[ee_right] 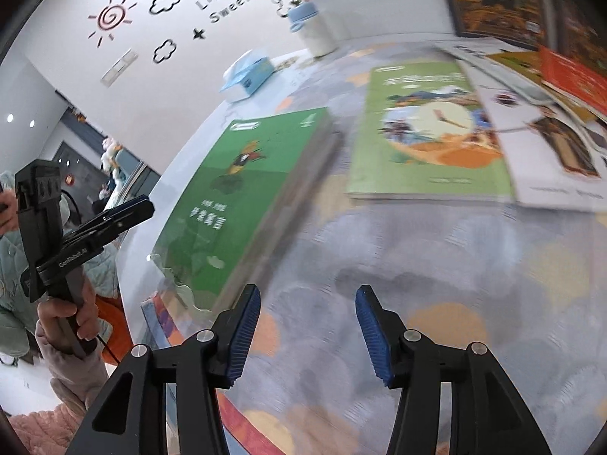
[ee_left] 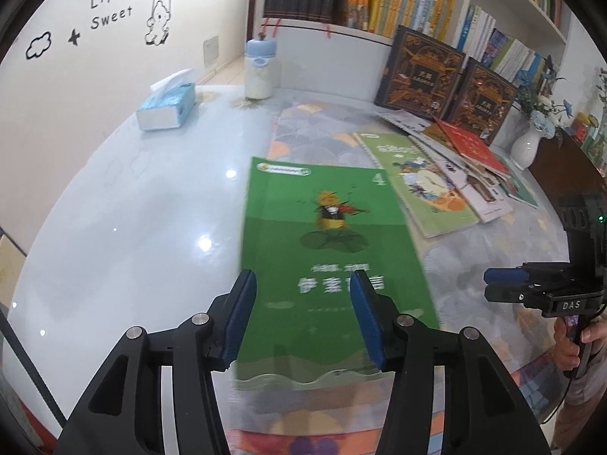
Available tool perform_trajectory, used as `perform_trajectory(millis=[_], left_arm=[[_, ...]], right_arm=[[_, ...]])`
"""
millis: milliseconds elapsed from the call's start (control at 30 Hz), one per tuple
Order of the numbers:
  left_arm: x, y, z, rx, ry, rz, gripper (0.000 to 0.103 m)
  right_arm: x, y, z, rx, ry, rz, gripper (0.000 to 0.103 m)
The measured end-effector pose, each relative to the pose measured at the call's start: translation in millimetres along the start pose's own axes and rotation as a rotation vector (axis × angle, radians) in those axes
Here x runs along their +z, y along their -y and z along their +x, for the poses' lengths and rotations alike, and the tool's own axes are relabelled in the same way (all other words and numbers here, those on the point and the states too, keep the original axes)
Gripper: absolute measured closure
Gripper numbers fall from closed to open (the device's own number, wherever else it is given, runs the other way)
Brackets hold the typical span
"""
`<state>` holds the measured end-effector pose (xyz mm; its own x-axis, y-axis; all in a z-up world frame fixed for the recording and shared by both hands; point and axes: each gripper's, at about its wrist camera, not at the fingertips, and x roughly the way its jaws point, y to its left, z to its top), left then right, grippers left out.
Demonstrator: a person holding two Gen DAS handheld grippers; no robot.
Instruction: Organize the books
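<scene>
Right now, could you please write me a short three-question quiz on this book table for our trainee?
1. True or false: the left gripper is clamped on the green book.
2. Which lies nearest the green book? A) the tissue box B) the light-green book C) the vase
3. Fill in: the two dark ornate books stand leaning against the ____.

Key:
1. False: its jaws stand open with the book lying flat on the table beyond them.
2. B: it lies just right of the green book, at the edge of the spread of books.
3. Bookshelf.
</scene>
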<state>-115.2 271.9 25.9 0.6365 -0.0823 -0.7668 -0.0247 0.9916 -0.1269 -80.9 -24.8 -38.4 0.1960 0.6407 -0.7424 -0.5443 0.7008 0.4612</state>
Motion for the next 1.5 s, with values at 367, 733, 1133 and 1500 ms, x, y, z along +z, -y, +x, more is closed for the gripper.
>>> perform_trajectory(millis=[367, 733, 1133, 1500], left_arm=[[6.0, 64.1, 11.4, -0.036, -0.011, 0.077, 0.054], [6.1, 136.3, 42.0, -0.089, -0.060, 0.130, 0.054], [-10.1, 224.3, 127.1, -0.143, -0.163, 0.102, 0.051], [-17.6, 244.2, 135.4, -0.151, -0.040, 0.137, 0.018]], right_arm=[[-27.0, 55.1, -48.1, -0.029, 0.071, 0.100, 0.052], [-65.0, 125.1, -100.6, -0.107, 0.166, 0.222, 0.052], [-73.1, 211.3, -169.2, -0.114, 0.209, 0.358, 0.052], [-3.0, 295.3, -174.0, 0.040, 0.347, 0.634, 0.032]])
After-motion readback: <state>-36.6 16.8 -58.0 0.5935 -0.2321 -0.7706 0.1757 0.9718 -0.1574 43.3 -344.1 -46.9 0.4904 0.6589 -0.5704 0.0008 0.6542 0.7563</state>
